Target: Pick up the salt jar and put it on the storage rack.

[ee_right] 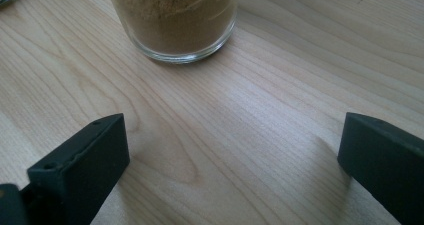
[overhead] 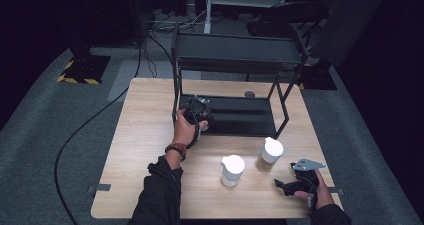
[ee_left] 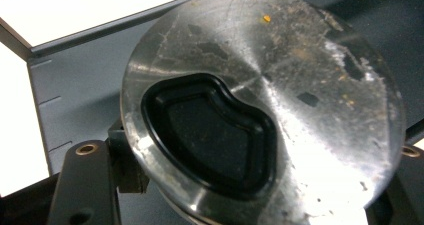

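Note:
A round, scratched steel lid with a black kidney-shaped insert sits between the jaws of my left gripper, which is shut on it; what hangs under the lid is hidden. In the high view the left gripper is at the front left of the black rack's lower shelf. My right gripper rests low near the table's front right with its jaws wide open and nothing between them. A glass jar of brown powder stands just ahead of it.
A white-capped jar and the brown-filled, white-capped jar stand on the wooden table in front of the two-tier black rack. A small round object lies behind the rack. A cable runs across the floor on the left.

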`<state>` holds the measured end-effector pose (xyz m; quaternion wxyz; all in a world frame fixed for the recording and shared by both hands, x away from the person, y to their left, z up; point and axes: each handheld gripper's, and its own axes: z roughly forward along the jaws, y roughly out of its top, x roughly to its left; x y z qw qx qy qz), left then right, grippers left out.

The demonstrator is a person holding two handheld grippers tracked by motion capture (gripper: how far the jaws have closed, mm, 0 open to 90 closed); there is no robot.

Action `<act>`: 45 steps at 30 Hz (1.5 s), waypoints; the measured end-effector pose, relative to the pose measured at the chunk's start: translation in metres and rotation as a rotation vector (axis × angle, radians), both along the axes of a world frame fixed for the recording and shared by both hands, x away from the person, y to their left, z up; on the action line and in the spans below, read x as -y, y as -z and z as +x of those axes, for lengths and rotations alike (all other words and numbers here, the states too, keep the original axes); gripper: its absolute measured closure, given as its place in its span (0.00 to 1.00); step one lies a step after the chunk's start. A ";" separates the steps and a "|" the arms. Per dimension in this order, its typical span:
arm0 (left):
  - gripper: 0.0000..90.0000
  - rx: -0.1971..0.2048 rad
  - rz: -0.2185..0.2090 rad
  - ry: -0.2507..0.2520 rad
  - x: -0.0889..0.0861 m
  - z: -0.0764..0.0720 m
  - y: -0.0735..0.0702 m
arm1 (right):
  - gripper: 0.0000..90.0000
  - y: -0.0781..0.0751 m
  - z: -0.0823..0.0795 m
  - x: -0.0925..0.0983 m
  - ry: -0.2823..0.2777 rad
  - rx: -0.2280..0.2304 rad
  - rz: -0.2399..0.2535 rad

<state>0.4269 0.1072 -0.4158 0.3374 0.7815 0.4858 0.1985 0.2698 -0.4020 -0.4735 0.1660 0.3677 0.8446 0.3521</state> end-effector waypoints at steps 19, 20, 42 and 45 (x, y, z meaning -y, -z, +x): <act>0.09 0.064 0.092 -0.017 0.014 -0.012 -0.005 | 0.00 0.000 0.000 0.000 0.000 0.000 0.000; 0.08 0.069 0.096 -0.012 0.014 -0.013 -0.006 | 0.00 0.000 0.000 0.000 0.000 0.000 0.000; 0.04 0.183 0.178 0.015 0.020 -0.039 -0.022 | 0.00 0.000 0.000 0.000 0.000 0.000 0.000; 0.04 0.192 0.174 0.022 0.019 -0.043 -0.025 | 0.00 0.000 0.000 0.000 0.000 0.000 0.000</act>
